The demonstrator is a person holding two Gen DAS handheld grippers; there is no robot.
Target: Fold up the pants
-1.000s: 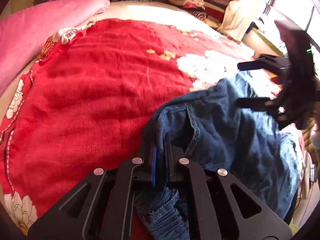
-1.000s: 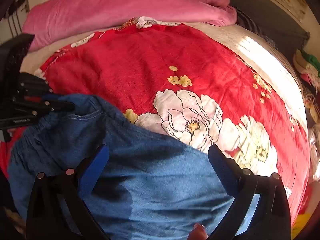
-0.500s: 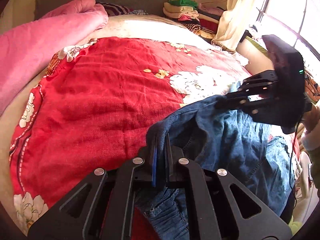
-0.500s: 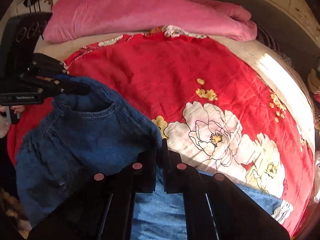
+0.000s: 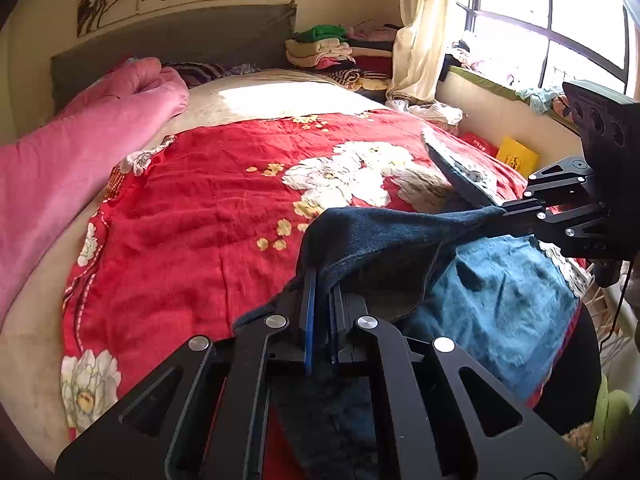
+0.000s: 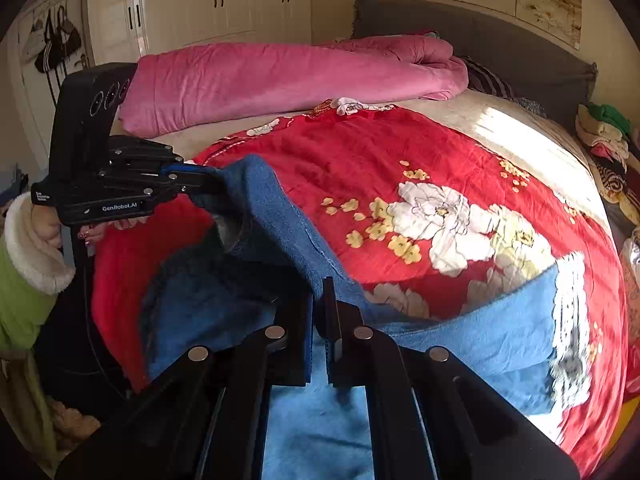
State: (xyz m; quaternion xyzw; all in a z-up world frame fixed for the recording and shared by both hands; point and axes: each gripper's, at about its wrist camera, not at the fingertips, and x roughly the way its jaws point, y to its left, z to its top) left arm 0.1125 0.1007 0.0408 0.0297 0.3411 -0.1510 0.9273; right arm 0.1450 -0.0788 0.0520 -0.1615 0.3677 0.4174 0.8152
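The left gripper and right gripper, fingers pinching its edge, hold a pair of blue denim pants up off the red floral bed cover (2 grips); no fold appears made yet.

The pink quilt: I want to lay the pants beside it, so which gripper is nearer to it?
Left. The left gripper holds the pants on the side toward the pink quilt; the right gripper grips them farther away, toward the window side.
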